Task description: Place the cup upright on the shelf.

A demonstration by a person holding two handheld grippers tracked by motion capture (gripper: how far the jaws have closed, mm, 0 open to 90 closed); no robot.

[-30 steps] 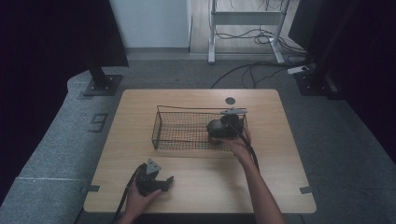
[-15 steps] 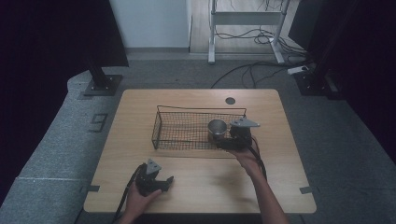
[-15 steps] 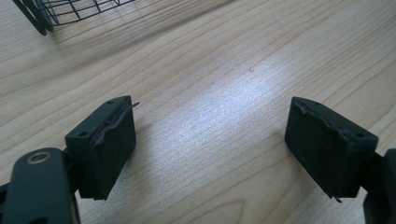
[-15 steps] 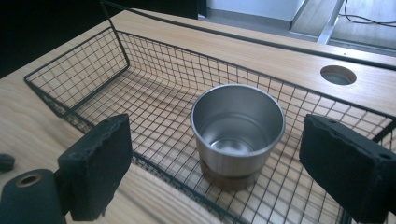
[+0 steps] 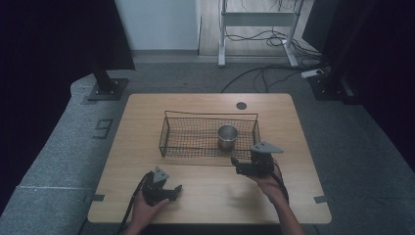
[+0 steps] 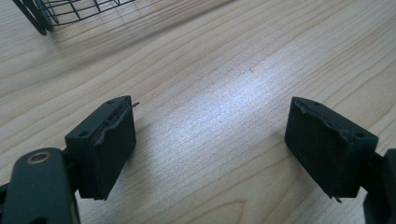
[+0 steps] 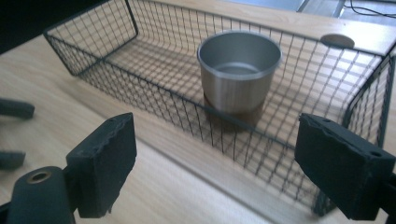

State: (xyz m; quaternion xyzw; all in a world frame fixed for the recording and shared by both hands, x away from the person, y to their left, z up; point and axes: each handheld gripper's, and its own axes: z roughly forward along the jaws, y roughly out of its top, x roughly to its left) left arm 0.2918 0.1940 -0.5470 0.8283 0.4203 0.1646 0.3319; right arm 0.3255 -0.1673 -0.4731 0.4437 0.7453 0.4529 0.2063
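A black wire basket (image 5: pixel 210 115) stands in the middle of the wooden table (image 5: pixel 142 117). Upright inside it, toward its right end, is a shiny metal cup (image 5: pixel 227 136). My right gripper (image 5: pixel 236 165) is open just in front of the basket's right front corner, holding nothing. In the right gripper view, its jaws (image 7: pixel 219 158) stand wide apart, with the cup (image 7: pixel 239 70) behind the basket's front wall (image 7: pixel 163 100). My left gripper (image 5: pixel 175 191) rests open near the table's front left. Its jaws (image 6: pixel 210 140) frame bare wood, with a corner of the basket (image 6: pixel 42 16) far off.
A dark round cable hole (image 5: pixel 241 105) lies in the tabletop behind the basket. Bare wood stretches in front of the basket between my two hands. Beyond the table are grey carpet, a stand base (image 5: pixel 108 88) and floor cables (image 5: pixel 264 73).
My right gripper let go of the cup inside the basket and drew back toward me over its front wall. The cup stays standing there. The left gripper has not moved.
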